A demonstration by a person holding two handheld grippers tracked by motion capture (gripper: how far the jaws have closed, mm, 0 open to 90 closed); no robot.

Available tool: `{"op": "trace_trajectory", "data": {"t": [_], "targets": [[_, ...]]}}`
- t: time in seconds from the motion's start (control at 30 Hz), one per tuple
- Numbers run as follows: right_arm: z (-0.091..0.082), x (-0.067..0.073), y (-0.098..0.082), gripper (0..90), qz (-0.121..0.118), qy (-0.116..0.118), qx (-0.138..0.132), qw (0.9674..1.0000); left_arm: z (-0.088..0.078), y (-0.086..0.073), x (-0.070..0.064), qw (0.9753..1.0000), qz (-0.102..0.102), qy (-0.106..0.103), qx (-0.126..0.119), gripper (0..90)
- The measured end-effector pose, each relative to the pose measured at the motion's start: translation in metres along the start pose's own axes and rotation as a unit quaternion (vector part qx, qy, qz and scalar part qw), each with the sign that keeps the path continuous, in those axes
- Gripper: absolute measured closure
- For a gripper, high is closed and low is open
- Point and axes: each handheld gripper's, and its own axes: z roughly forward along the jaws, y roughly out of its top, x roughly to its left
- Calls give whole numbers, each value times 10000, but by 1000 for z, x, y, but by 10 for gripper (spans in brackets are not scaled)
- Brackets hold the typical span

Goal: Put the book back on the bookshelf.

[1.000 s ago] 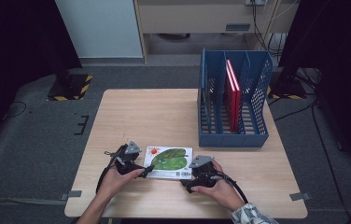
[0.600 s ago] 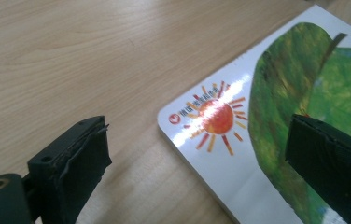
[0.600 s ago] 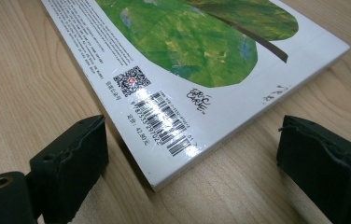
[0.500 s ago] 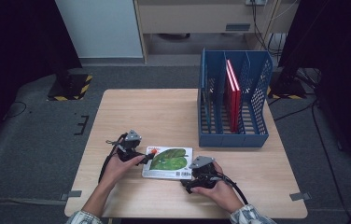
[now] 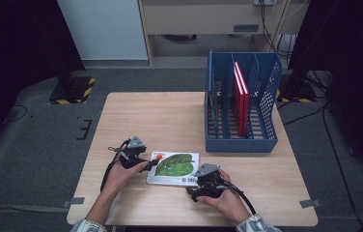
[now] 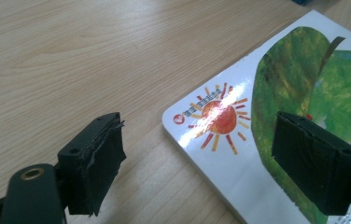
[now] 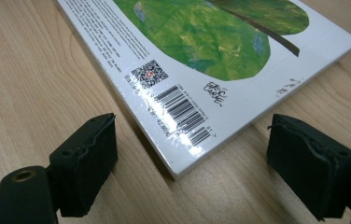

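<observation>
Wooden table (image 5: 170, 116), book (image 5: 174, 167) flat near my edge. Left gripper (image 5: 151, 164) has slid to its corner; right gripper (image 5: 192, 187) unmoved. Both jaws closing, unclamped. I judge pickup imminent.

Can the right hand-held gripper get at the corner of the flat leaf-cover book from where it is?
Probably yes: the right hand-held gripper stands open with the white, green-leaf board book's barcode corner between its jaws, nothing blocking.
</observation>
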Motion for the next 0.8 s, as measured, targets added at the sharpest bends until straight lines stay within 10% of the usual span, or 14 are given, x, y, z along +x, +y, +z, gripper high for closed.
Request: {"op": "trace_trajectory", "data": {"t": [0.8], "targets": [[-1, 6, -1, 162, -26, 53, 1, 10000, 11, 0, -5, 9996, 88, -117, 226, 160]]}}
